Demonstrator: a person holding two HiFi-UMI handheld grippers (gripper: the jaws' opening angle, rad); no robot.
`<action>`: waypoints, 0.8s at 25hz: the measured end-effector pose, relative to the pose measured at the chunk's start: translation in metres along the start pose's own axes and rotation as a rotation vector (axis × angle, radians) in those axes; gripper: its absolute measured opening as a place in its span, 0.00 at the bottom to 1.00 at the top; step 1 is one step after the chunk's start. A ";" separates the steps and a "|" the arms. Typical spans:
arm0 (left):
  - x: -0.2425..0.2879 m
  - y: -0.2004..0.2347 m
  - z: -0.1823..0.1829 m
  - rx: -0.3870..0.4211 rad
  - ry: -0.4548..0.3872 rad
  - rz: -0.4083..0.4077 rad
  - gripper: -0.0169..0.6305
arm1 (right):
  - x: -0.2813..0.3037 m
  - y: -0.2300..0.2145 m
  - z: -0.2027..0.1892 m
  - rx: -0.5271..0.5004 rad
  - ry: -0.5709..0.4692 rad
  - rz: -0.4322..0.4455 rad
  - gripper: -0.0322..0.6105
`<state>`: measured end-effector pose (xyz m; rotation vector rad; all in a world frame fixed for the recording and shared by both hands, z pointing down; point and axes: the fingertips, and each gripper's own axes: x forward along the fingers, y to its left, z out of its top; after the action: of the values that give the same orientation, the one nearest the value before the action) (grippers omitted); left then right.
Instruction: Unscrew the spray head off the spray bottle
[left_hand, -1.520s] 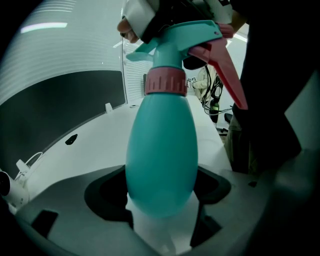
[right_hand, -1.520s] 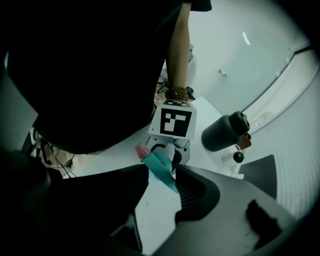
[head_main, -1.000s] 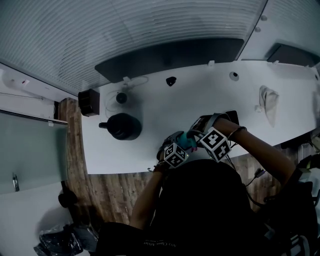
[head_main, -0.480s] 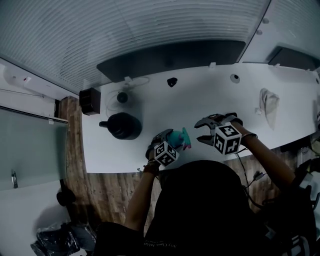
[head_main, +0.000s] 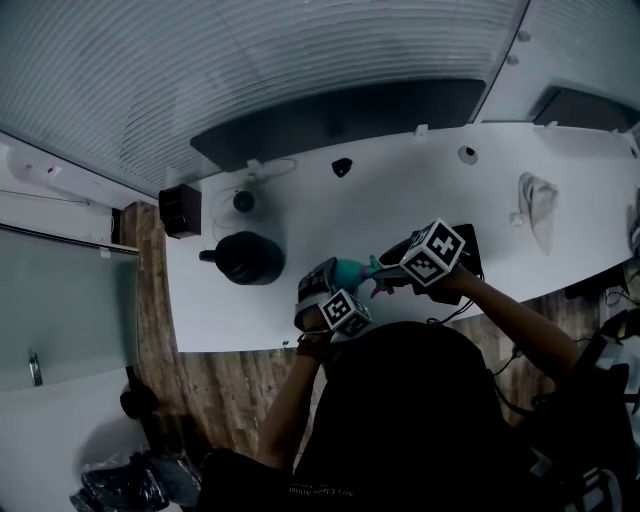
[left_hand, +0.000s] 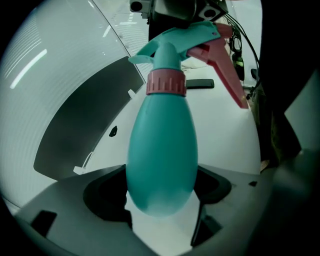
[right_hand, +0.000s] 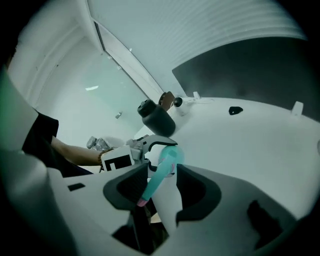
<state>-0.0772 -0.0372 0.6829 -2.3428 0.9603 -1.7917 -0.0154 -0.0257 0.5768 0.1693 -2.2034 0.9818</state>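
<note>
My left claw (left_hand: 162, 200) is clamped on the rounded base of the teal bottle (left_hand: 162, 150) and holds it off the table (head_main: 300, 200), just in front of me, with the neck pointing away toward my right claw (right_hand: 162, 185). The right claw's jaws stand fairly wide around the head (right_hand: 162, 167), which lies slantwise between them. I see white on one side of it, so I judge they are not yet biting.

To do this well, I think I should close on the pink collar (left_hand: 166, 82), or on the head's body just above it, and not on the pink trigger (left_hand: 225, 65), which would only squeeze in and spray. The head should sit square between the pads before I twist. The left claw needs a firm grip, since the smooth, tapering base could spin or slip out. Short turns with a re-grip each time look safest.

I can read no brand, label or print on the bottle. The cubes carry only black-and-white squares.
</note>
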 end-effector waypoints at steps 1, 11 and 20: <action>0.001 -0.002 0.000 -0.001 0.004 -0.008 0.62 | 0.004 0.002 -0.002 0.002 0.015 0.010 0.32; -0.011 -0.028 0.008 0.013 -0.048 -0.243 0.62 | 0.005 0.010 -0.017 -0.432 0.198 -0.072 0.24; -0.030 -0.082 0.002 0.182 -0.192 -0.587 0.62 | 0.005 0.053 -0.047 -1.663 0.477 -0.162 0.19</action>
<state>-0.0428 0.0431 0.6881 -2.7878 0.0714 -1.6560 -0.0132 0.0453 0.5702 -0.5730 -1.8253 -0.9481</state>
